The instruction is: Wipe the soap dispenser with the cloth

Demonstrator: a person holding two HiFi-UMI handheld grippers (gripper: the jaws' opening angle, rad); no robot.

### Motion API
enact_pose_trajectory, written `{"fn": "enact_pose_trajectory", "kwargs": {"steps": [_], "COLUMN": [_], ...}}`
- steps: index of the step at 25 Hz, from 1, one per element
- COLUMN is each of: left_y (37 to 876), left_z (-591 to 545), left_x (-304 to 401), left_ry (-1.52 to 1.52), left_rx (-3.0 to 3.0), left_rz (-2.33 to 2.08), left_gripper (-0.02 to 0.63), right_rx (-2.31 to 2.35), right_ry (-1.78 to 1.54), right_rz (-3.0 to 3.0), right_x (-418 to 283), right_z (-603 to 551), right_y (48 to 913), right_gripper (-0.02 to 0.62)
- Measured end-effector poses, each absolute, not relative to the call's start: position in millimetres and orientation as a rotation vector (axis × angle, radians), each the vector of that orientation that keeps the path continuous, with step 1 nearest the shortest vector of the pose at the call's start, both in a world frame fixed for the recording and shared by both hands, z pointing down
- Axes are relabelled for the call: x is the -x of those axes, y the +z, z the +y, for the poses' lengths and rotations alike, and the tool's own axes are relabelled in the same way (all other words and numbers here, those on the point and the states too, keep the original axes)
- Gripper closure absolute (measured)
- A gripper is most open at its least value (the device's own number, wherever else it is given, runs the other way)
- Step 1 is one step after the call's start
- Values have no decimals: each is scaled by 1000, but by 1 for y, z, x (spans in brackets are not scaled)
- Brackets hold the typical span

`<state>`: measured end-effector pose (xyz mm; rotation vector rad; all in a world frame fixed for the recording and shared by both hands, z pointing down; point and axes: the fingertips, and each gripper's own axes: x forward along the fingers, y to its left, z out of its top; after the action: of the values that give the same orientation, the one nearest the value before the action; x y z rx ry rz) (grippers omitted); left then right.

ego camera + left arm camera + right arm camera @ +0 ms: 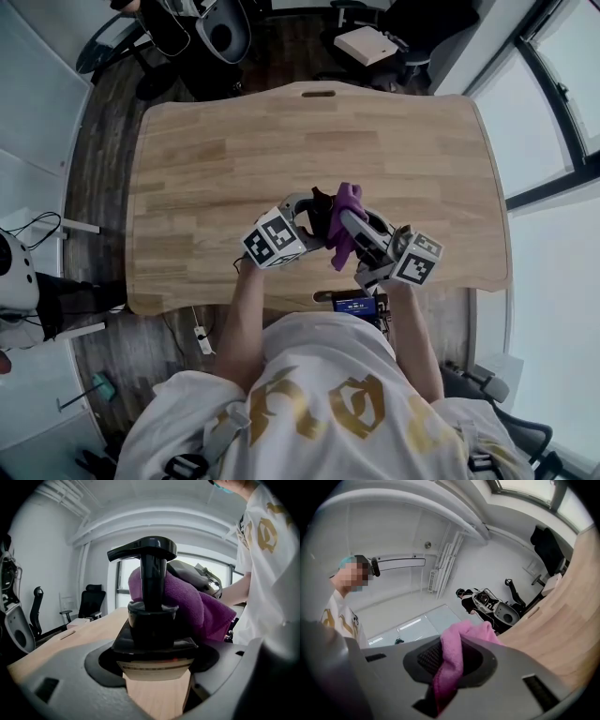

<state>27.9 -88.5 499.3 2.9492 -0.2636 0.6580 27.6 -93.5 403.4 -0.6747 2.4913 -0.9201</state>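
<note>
Gripping soap dispenser (151, 620), left gripper (154, 666) jaws clamped round body; right gripper (449, 670) jaws pinching cloth (451, 653).

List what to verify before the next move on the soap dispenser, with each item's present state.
1. Left gripper shut on the soap dispenser: ok, jaws clamp its lower body.
2. Right gripper shut on the cloth: ok, a fold sits between its jaws.
3. Cloth touching the dispenser: ok, it presses against the far side in the left gripper view.
4. Pump head free of the cloth: ok.
5. Dispenser base resting on the table: cannot tell.
</note>
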Motion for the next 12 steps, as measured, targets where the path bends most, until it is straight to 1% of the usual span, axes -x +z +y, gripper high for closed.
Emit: {"fn": "enact_pose_trajectory", "kwargs": {"steps": [5, 12], "left_y": [512, 525], "left_z": [-80, -72], "left_x": [-29, -30], "left_ry": [783, 913], "left_rx": [-2962, -2964], "left_rz": [-195, -109], "left_gripper": [268, 268], "right_rx": [630, 486], "right_ry": [-964, -1186], "right_rz": [2515, 2405], "right_x": [-28, -30], "right_z": [-104, -116], "right_y": [404, 415], "right_gripper": [537, 537]}}
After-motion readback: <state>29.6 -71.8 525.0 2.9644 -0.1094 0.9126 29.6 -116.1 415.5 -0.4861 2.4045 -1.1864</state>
